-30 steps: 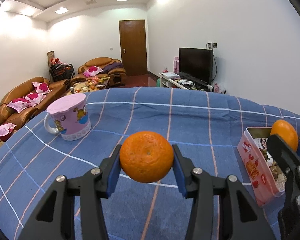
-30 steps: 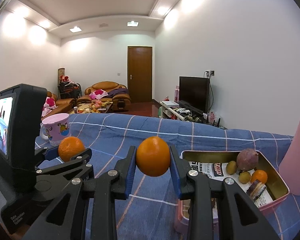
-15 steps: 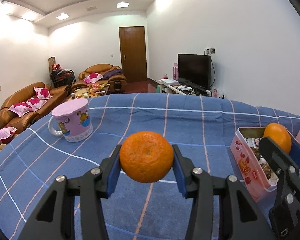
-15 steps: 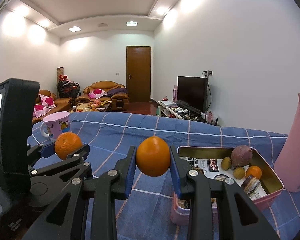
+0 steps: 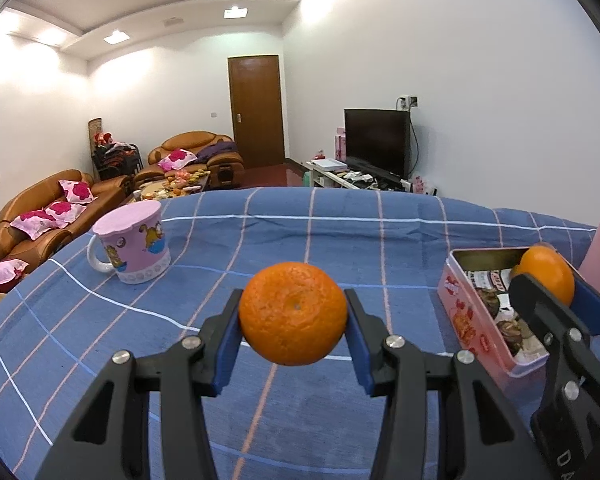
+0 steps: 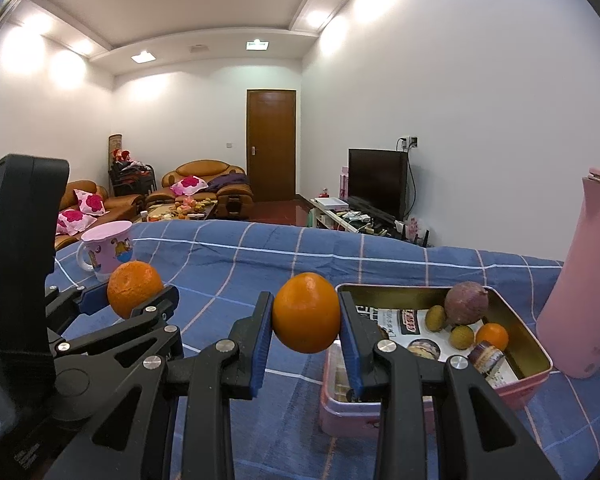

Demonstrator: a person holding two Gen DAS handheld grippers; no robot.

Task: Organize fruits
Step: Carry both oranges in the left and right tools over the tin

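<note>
My left gripper (image 5: 293,328) is shut on a flat mandarin (image 5: 293,314), held above the blue checked cloth. In the right wrist view that same mandarin (image 6: 134,294) shows at the left in the left gripper (image 6: 134,298). My right gripper (image 6: 306,322) is shut on a rounder orange (image 6: 306,312), held near the left end of the pink tin box (image 6: 532,372). In the left wrist view this orange (image 5: 548,274) and the right gripper (image 5: 550,280) hang over the tin box (image 5: 464,320). The tin holds a purple round fruit (image 6: 466,303), small green-yellow fruits (image 6: 436,317), a small orange (image 6: 492,336) and wrapped snacks.
A pink cartoon mug (image 5: 134,248) with a lid stands at the far left of the cloth-covered table (image 5: 260,412). A tall pink bottle (image 6: 580,300) stands just right of the tin. Sofas, a door and a TV lie beyond the table.
The left wrist view has shifted: the tin and the right gripper's orange sit further toward the middle and lower. Both grips hold unchanged.
</note>
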